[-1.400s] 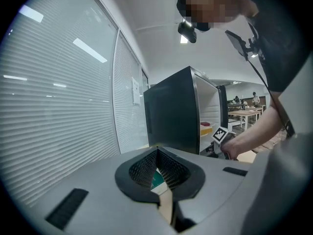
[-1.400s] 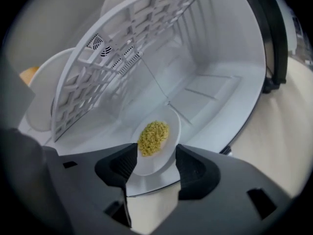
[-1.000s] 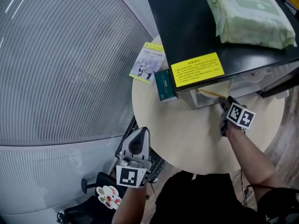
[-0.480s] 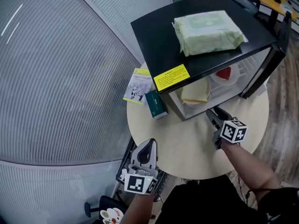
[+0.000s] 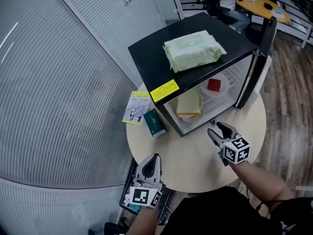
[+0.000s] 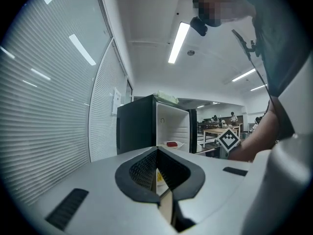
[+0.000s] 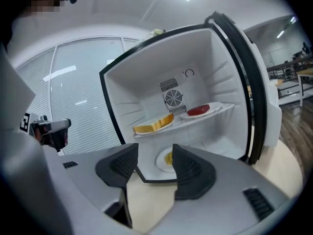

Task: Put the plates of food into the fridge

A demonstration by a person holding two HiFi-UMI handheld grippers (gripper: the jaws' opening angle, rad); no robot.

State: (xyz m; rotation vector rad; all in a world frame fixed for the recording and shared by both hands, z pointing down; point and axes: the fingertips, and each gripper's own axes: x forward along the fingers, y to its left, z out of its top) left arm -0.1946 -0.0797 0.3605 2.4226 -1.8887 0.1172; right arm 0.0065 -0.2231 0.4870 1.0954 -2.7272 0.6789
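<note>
In the head view the fridge [image 5: 151, 58] hides most of its inside under its black top; only the yellow slab [image 5: 188, 103] and the red piece [image 5: 214, 85] peek out in front. The bottom plate [image 7: 160, 161] (something yellowish on it) is partly covered by the right gripper [image 7: 155, 164]. The print on the yellow label [image 5: 164, 90] and on the leaflet [image 5: 136, 107] is too small to read.

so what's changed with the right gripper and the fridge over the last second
The right gripper drew back from the mouth of the fridge and lifted, jaws open, holding nothing. Unchanged: left gripper shut near the table edge, plates of food inside, door open.
</note>
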